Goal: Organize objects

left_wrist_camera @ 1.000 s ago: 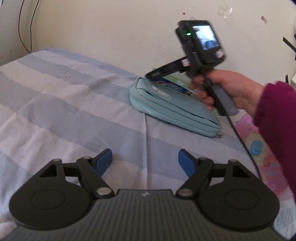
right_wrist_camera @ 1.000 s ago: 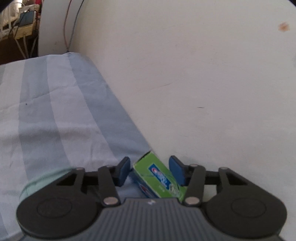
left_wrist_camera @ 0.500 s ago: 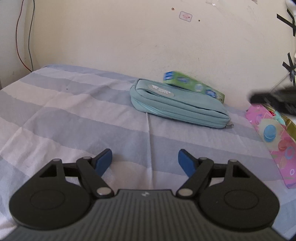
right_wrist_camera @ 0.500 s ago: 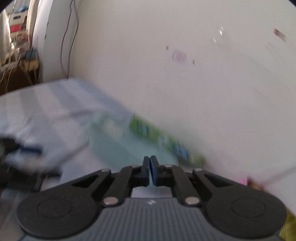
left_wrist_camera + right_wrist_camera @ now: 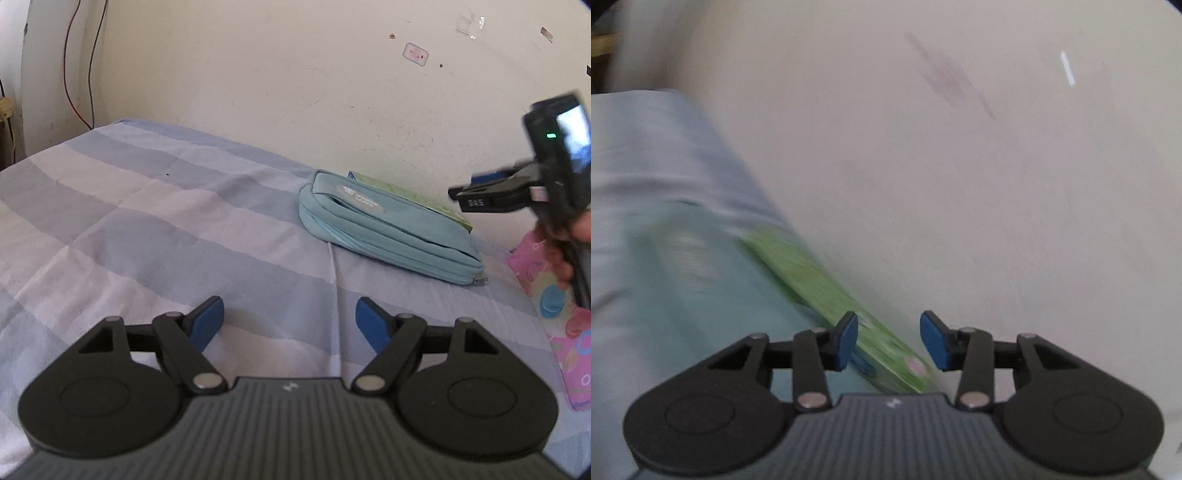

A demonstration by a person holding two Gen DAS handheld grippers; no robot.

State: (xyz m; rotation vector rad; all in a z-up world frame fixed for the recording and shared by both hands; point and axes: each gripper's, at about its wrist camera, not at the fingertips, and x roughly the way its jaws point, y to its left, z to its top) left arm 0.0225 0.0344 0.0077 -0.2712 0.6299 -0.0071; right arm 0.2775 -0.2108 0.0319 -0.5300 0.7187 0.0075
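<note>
A light blue zip pouch [image 5: 388,225] lies on the striped bed sheet [image 5: 166,229] near the wall. A green toothpaste box [image 5: 410,195] lies behind it against the wall; it shows blurred in the right wrist view [image 5: 827,291], next to the pouch [image 5: 701,280]. My left gripper [image 5: 290,321] is open and empty, low over the sheet in front of the pouch. My right gripper [image 5: 888,339] is open, its jaws standing over the near end of the box. It also shows in the left wrist view [image 5: 484,184], right of the pouch.
A pink patterned bag [image 5: 554,306] with a blue cap lies at the right edge of the bed. The cream wall [image 5: 295,92] runs close behind the pouch. Red and black wires [image 5: 79,74] hang at the far left.
My right gripper was shut and away from the box half a second ago; now it is open and back over the box's near end. The left gripper has stayed open and nearly still.
</note>
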